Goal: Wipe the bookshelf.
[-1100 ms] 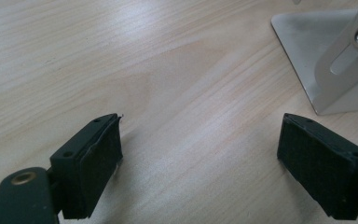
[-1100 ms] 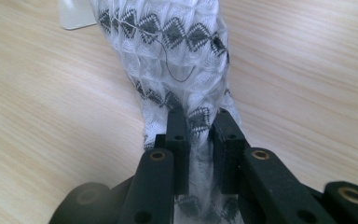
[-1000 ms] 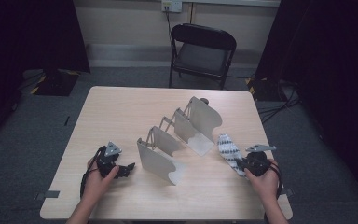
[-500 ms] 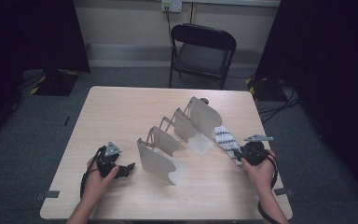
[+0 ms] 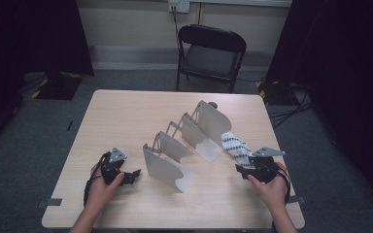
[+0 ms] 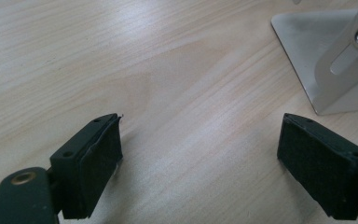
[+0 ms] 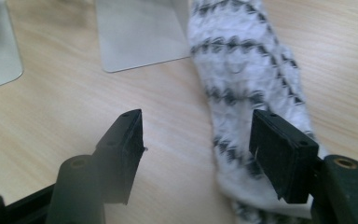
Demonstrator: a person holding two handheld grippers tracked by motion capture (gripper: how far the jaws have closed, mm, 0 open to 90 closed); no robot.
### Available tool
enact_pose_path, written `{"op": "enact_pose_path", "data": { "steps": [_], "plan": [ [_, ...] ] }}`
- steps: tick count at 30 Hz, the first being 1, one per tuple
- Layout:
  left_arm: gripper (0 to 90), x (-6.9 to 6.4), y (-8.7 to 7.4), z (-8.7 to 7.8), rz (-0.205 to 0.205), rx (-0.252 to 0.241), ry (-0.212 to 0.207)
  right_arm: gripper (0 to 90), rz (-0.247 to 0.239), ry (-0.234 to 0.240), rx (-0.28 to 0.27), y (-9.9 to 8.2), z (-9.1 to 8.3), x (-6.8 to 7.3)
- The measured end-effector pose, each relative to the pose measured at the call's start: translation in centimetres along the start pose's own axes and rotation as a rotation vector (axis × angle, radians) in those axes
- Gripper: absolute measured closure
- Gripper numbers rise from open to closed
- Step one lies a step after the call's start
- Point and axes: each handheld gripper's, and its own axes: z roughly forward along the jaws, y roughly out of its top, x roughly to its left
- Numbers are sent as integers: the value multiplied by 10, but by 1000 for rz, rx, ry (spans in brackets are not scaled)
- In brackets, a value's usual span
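Having just been opening, my right gripper releases the white black-patterned knitted sock, lying at one o'clock on the table.

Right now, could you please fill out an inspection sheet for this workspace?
Surface: light wooden table, no spills or marks seen.
Job's things: patterned white sock lies flat beside the metal folding rack, touching its rear panel's base.
Clutter: nothing seen.
Grippers: right gripper has just been opening; the sock lies by its right pad, not pinched. Left gripper open over bare wood, near the rack's front panel.
Cables: one trails from each gripper; more lie on the floor at the right.
Surroundings: black folding chair behind the table, dark curtains, grey carpet.
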Motion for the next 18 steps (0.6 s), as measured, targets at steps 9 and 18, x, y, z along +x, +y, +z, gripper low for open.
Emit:
{"op": "enact_pose_path", "data": {
  "steps": [9, 18],
  "plan": [
    [133, 0, 0, 0, 0, 0, 0, 304, -21, 69, -1, -9, 0, 20],
    [133, 0, 0, 0, 0, 0, 0, 303, -23, 85, 38, -8, 28, 11]
  ]
}}
